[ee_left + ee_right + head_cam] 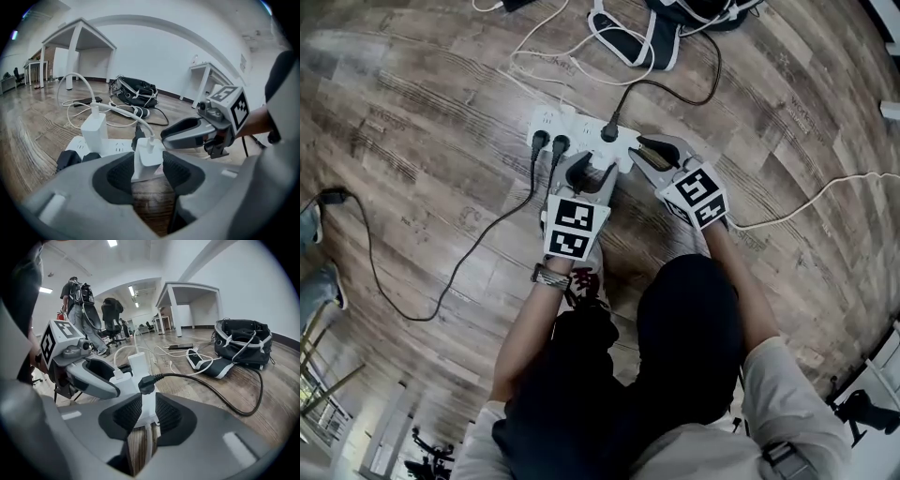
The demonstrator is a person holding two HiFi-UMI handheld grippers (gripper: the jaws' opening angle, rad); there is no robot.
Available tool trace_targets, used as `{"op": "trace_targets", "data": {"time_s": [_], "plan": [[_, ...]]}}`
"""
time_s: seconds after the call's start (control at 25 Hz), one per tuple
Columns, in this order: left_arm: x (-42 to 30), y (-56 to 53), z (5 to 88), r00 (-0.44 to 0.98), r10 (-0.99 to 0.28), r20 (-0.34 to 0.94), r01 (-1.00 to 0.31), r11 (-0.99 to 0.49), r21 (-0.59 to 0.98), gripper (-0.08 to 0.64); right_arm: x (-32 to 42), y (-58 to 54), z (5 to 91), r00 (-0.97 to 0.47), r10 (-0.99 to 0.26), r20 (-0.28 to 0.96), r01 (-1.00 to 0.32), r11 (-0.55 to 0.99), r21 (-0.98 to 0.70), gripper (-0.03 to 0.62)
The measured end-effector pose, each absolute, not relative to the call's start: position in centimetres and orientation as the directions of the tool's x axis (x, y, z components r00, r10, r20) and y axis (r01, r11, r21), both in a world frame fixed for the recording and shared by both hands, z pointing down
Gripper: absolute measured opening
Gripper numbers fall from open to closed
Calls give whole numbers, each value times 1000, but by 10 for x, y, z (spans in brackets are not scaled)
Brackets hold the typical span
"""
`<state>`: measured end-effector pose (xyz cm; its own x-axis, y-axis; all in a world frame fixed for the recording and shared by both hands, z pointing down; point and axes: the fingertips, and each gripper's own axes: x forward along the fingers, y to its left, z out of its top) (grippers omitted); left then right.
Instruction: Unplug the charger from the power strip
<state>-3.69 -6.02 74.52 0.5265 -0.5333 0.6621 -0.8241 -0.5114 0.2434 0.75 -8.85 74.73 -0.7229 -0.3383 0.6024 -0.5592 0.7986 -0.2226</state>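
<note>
Going two-handed on this makes sense to me. The power strip [574, 122] is lying loose on the wood floor [422, 103], so yanking a plug would probably just lift the whole thing. The right gripper [649, 150] is down at the strip's near end with its jaws closed onto it, pads against both sides just below a black plug [146, 384]. It looks like it's there purely as an anchor.

The left gripper [583, 174] is lined up on the small white charger [149, 157], which stands plugged in with its white cable coming off the top. Those jaws are apart, one pad on each side of the charger body and very close, but I don't see a squeeze yet. A bigger white charger [93, 127] and two black plugs [539, 141] sit further along, clear of both grippers. So no pull yet, and the charger's in its socket.
</note>
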Motion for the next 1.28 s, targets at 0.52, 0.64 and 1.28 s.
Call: {"op": "trace_targets", "data": {"time_s": [0.52, 0.64, 1.28], "plan": [[-33, -73, 751, 466, -594, 656, -856, -492, 162, 167, 9, -90, 765, -700, -380, 604, -565, 812, -144, -2], [-33, -74, 750, 452, -610, 651, -870, -465, 168, 163, 11, -91, 765, -706, -403, 583, -594, 784, -178, -2], [-38, -72, 750, 430, -604, 671, -887, -419, 192, 150, 9, -88, 765, -714, -416, 563, -596, 784, -177, -2]]}}
